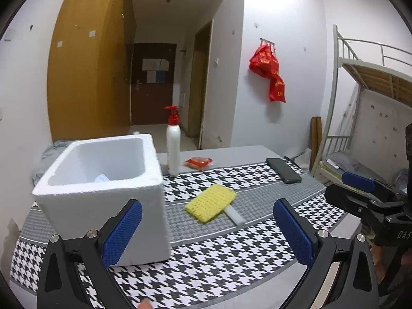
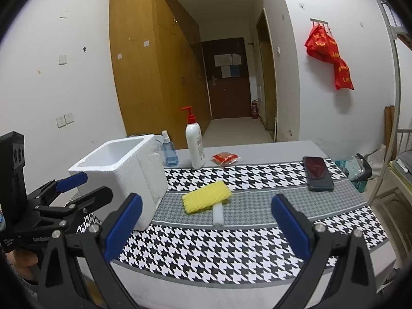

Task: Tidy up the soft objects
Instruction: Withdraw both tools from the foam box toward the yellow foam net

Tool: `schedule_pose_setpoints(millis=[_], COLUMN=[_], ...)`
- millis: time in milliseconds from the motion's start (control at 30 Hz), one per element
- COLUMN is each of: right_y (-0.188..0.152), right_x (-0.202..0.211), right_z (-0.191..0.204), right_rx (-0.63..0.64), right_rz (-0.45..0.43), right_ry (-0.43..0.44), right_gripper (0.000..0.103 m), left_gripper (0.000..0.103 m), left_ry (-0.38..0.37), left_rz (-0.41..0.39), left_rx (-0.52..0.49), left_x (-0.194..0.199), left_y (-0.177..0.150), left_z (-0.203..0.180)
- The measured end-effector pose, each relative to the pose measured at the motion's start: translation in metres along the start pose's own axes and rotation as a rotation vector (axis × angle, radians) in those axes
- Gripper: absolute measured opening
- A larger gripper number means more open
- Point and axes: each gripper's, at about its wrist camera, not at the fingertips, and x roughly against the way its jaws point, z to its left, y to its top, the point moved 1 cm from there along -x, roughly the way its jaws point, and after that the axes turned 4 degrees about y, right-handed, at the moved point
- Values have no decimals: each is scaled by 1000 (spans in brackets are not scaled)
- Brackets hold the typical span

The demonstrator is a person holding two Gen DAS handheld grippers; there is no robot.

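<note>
A yellow foam net sleeve (image 1: 209, 202) (image 2: 206, 197) lies mid-table on the houndstooth cloth, with a white foam stick (image 1: 234, 215) (image 2: 218, 214) poking out beside it. A white styrofoam box (image 1: 103, 195) (image 2: 123, 172) stands open-topped to the left; something pale lies at its bottom. A small red packet (image 1: 198, 162) (image 2: 225, 159) rests further back. My left gripper (image 1: 207, 231) is open, held near the box's front corner, short of the sleeve. My right gripper (image 2: 206, 229) is open too, hovering over the near cloth in front of the sleeve. Neither holds anything.
A white pump bottle with red top (image 1: 173, 145) (image 2: 195, 145) stands behind the box, a blue spray bottle (image 2: 168, 153) beside it. A black phone (image 1: 283, 170) (image 2: 318, 172) lies at the right. A bunk bed (image 1: 360, 97) stands past the table's right edge.
</note>
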Motion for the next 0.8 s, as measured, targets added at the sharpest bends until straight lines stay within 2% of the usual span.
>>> schedule_pose_setpoints(millis=[333, 567, 800], right_y=[-8, -11, -12], right_x=[4, 1, -1], right_z=[-7, -5, -8], right_rx=[-16, -12, -20], right_rz=[7, 16, 19], right_ry=[-18, -14, -18], right_gripper=[101, 101, 101], left_gripper=[102, 102, 102], left_ry=[-1, 28, 8], left_rz=[19, 9, 21], left_rx=[3, 40, 37], left_x=[-3, -2, -6], left_y=[-8, -13, -15], left_z=[-9, -3, -3])
